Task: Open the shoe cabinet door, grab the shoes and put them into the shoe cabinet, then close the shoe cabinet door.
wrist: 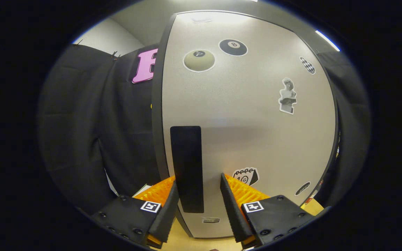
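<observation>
Gripper view shows the gripper (199, 202) spread open with its fingers either side of the black handle (187, 167) near the left edge of the closed shoe cabinet door (250, 132), so door-opening is likely the step: clamp, then pull.

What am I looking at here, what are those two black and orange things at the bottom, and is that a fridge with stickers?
The picture comes from a wide-angle camera riding on a hand-held gripper, a two-fingered tool a person carries. The black and orange shapes are its fingers. They are open, with a gap between them, holding nothing. The big pale panel ahead is not a fridge but the shoe cabinet door, closed and dotted with stickers. The tall black bar on it is the handle, sitting in the gap between the fingers, so a grip on it looks likely next. Black cloth hangs behind, and a pale wooden surface lies below.
</observation>
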### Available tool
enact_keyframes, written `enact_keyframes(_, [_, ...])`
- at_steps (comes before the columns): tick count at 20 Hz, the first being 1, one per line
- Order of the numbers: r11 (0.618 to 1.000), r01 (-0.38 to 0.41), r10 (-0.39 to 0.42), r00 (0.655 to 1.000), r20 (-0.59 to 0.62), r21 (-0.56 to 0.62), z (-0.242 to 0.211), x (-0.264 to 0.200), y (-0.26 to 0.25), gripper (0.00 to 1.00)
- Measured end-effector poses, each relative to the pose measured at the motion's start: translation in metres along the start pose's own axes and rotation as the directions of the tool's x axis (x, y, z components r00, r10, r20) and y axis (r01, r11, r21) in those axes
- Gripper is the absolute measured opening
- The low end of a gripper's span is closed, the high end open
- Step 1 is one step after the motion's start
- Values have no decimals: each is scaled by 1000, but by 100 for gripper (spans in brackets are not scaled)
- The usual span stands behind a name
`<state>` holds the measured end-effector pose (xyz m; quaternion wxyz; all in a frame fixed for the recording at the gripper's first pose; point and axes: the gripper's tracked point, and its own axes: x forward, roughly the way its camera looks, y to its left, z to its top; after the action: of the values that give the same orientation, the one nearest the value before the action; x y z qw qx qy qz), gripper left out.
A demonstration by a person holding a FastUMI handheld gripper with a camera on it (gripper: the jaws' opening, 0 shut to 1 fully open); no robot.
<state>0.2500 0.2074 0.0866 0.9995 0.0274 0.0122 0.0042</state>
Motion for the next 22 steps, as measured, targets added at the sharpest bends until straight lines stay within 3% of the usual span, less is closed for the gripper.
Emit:
enact_keyframes(3, [1000,24,-24,999,-36,-7,-3,0,4,38])
enact_keyframes(7, [1000,10,-10,998,-57,-10,-4,-2,4,29])
enact_keyframes(11, [997,-66,63,996,-65,-47,-6,-13,6,12])
enact_keyframes(22, [980,-192,189,980,-66,-48,-10,-75,-12,12])
